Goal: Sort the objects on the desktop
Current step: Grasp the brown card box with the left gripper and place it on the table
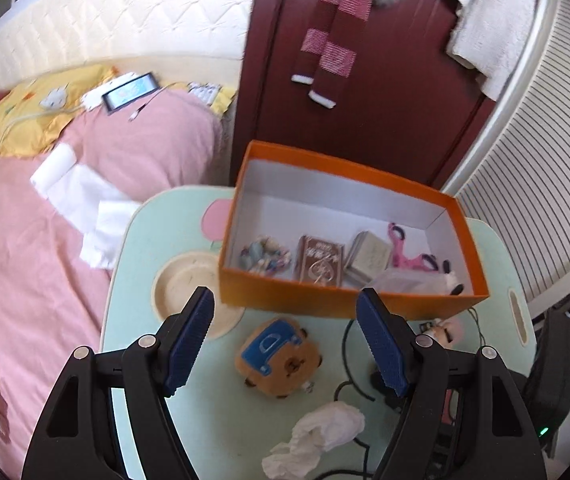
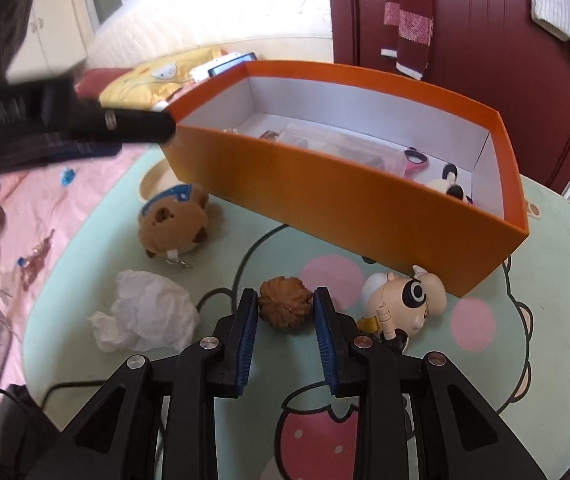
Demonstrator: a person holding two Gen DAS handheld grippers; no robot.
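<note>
Now the right gripper (image 2: 285, 312) pinches the walnut (image 2: 284, 309) above the table (image 2: 545, 280); next, I'd guess, it lifts toward one o'clock into the orange box (image 2: 345, 208), while the left gripper (image 1: 285, 340) hangs wide.

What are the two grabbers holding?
The right gripper pinches a brown walnut by its sides between its fingers. The left gripper is open, holding nothing.
</note>
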